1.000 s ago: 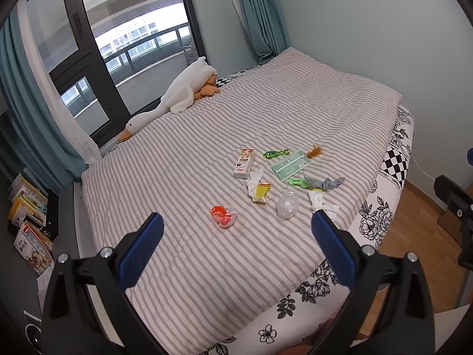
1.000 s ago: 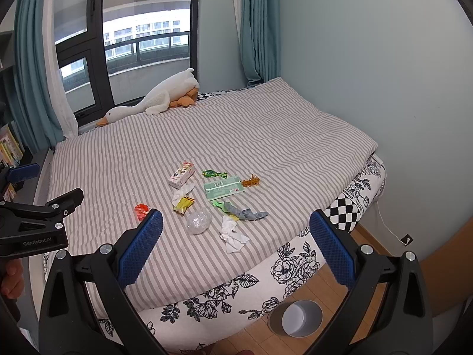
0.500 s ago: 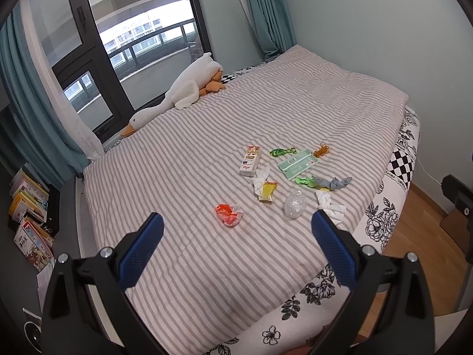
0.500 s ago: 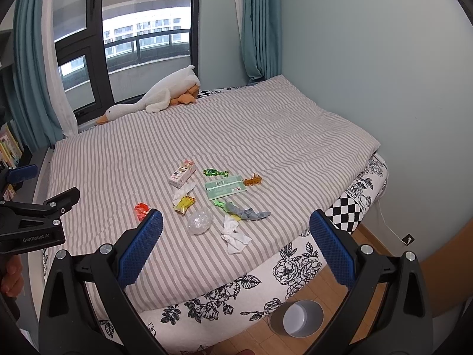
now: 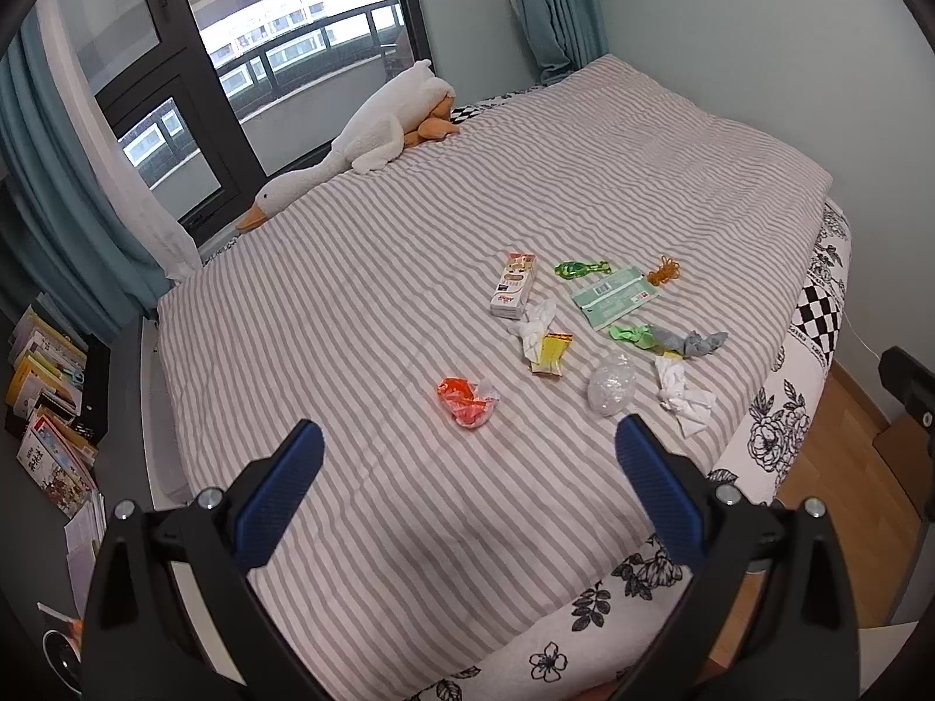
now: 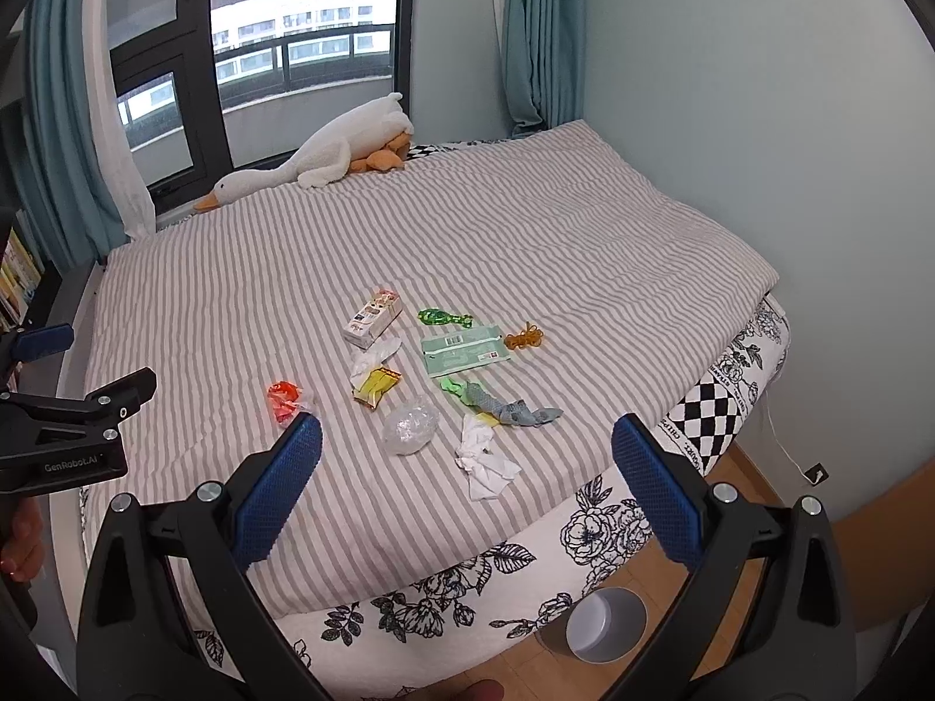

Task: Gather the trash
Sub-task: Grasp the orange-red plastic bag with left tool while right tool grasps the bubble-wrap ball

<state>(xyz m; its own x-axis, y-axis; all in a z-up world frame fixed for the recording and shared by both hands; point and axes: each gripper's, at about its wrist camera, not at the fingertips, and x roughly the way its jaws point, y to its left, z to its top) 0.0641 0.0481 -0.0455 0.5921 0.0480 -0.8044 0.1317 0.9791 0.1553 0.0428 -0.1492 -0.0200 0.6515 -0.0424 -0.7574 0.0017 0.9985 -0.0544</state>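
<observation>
Several pieces of trash lie on the striped bed: an orange wrapper (image 5: 466,401) (image 6: 284,399), a small carton (image 5: 513,290) (image 6: 374,316), a yellow packet (image 5: 550,353) (image 6: 376,385), a clear plastic ball (image 5: 610,389) (image 6: 411,426), crumpled white tissue (image 5: 681,395) (image 6: 484,458), a green flat pack (image 5: 616,295) (image 6: 464,353). A grey bin (image 6: 603,624) stands on the floor by the bed. My left gripper (image 5: 464,473) is open and empty above the bed's near part, short of the orange wrapper. My right gripper (image 6: 466,467) is open and empty over the bed's edge.
A plush goose (image 5: 374,140) (image 6: 318,160) lies at the far side by the window. Books (image 5: 44,409) are stacked on the floor at left. The wall runs along the bed's right side. The left gripper's body (image 6: 64,426) shows in the right wrist view.
Both grippers have moved slightly closer to the bed and the trash; the trash looks a little larger and nearer. Both stay open.
</observation>
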